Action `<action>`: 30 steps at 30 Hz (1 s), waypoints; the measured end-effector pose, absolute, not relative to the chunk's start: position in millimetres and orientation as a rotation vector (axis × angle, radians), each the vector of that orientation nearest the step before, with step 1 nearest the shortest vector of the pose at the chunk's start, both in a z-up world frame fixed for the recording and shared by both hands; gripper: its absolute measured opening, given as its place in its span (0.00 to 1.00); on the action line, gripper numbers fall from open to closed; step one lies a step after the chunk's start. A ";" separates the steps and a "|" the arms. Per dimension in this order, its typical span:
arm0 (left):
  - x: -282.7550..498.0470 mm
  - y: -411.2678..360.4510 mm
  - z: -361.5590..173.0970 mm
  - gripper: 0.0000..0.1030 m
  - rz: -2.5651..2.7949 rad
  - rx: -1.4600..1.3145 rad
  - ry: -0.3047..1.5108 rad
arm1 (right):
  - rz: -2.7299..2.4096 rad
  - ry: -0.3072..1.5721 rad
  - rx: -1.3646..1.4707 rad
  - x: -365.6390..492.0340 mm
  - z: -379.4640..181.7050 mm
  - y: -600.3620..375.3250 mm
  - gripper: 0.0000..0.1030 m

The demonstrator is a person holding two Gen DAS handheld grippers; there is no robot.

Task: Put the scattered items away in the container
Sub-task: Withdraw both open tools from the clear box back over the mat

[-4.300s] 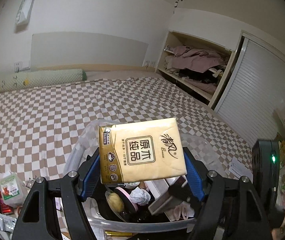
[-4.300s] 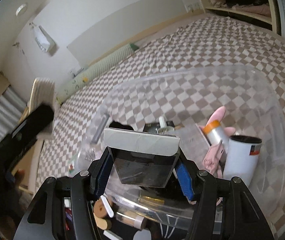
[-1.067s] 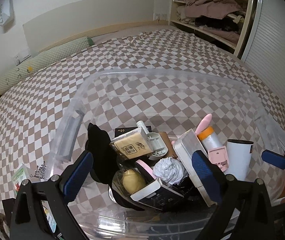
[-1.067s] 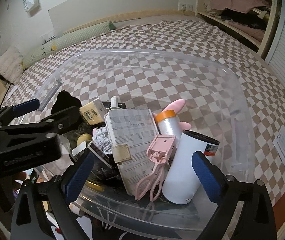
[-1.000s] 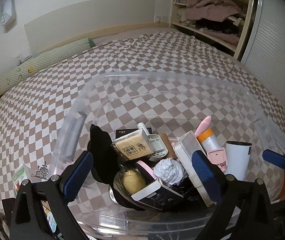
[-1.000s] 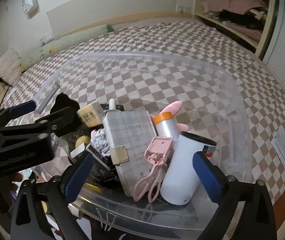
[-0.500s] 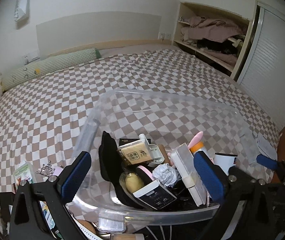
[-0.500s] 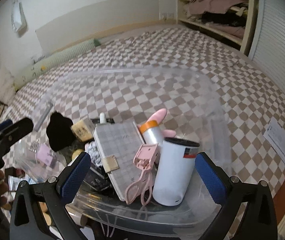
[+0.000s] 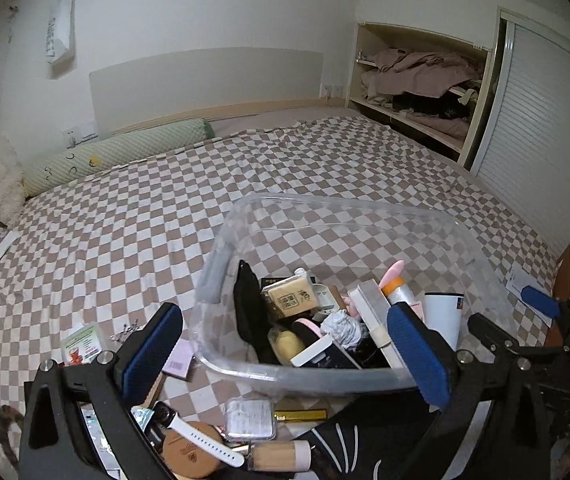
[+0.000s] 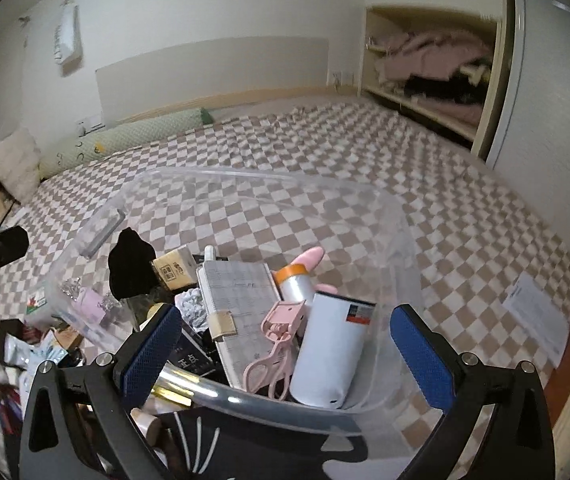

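Both tongs are spread wide and carry nothing: the left tongs (image 9: 285,354) and the right tongs (image 10: 287,354) each hang above the near rim of the clear container (image 9: 481,268), which sits on the checked bed (image 9: 125,216). We judge this a between-picks step: one load is in, the next item not yet chosen. The container holds a tan tissue pack (image 9: 291,298), a grey notebook (image 10: 241,294), a white cylinder (image 10: 331,350) and a pink curler (image 10: 275,346), among other things. Loose items remain on the bed outside the near wall of the container: a wooden-capped bottle (image 9: 281,455), a watch with a white strap (image 9: 201,446), a small clear case (image 9: 250,423), a gold tube (image 9: 300,415) and a green-labelled packet (image 9: 83,346). The next move calls for lowering one pair of tongs toward one of these; we would take the bottle. It lies flat, its long axis running roughly parallel to the near wall of the container, wooden cap toward the watch, so the tongs should close across its body.
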State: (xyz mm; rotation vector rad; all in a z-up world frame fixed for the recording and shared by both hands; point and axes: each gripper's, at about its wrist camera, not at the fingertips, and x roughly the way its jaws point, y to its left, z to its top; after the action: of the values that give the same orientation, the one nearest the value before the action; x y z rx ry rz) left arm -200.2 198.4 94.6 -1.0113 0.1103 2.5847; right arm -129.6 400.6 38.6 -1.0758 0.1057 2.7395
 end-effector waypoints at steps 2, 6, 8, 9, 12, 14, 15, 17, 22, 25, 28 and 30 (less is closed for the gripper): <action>-193.3 191.6 99.0 1.00 2.609 -0.997 0.108 | 2.767 0.112 -1.035 -121.6 45.2 397.0 1.00; -179.1 178.6 107.4 1.00 2.660 -0.969 0.105 | 2.814 0.145 -0.983 -108.3 55.8 391.5 1.00; -173.2 172.3 112.2 1.00 2.676 -0.959 0.096 | 2.844 0.145 -0.954 -101.6 60.8 386.6 1.00; -169.4 168.2 114.0 1.00 2.680 -0.956 0.089 | 2.854 0.136 -0.943 -99.0 62.7 383.8 1.00; -156.1 154.5 118.0 1.00 2.694 -0.944 0.089 | 2.876 0.089 -0.916 -91.7 67.7 374.5 1.00; -147.8 147.2 119.0 1.00 2.715 -0.934 0.113 | 2.892 0.067 -0.894 -86.6 70.2 369.2 1.00; -142.1 142.8 119.1 1.00 2.727 -0.926 0.122 | 2.898 0.066 -0.887 -84.0 71.3 367.2 1.00; -130.3 133.9 119.2 1.00 2.747 -0.907 0.136 | 2.912 0.073 -0.875 -78.8 73.5 363.8 1.00; -100.8 113.5 115.4 1.00 2.779 -0.853 0.149 | 2.939 0.115 -0.868 -69.5 76.4 358.5 1.00; -85.3 107.7 117.2 1.00 2.819 -0.780 0.170 | 2.949 0.115 -0.875 -64.1 76.4 353.7 1.00; -70.7 101.7 118.9 1.00 2.832 -0.737 0.158 | 2.958 0.106 -0.881 -58.9 76.0 349.5 1.00; -63.8 96.9 119.2 1.00 2.828 -0.731 0.139 | 2.964 0.101 -0.880 -55.3 76.1 347.4 1.00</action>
State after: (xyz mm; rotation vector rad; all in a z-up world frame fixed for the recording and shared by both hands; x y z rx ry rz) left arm -63.8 96.9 119.2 -0.7313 0.1387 2.8282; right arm -55.3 347.4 76.1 -0.8802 0.1008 2.9636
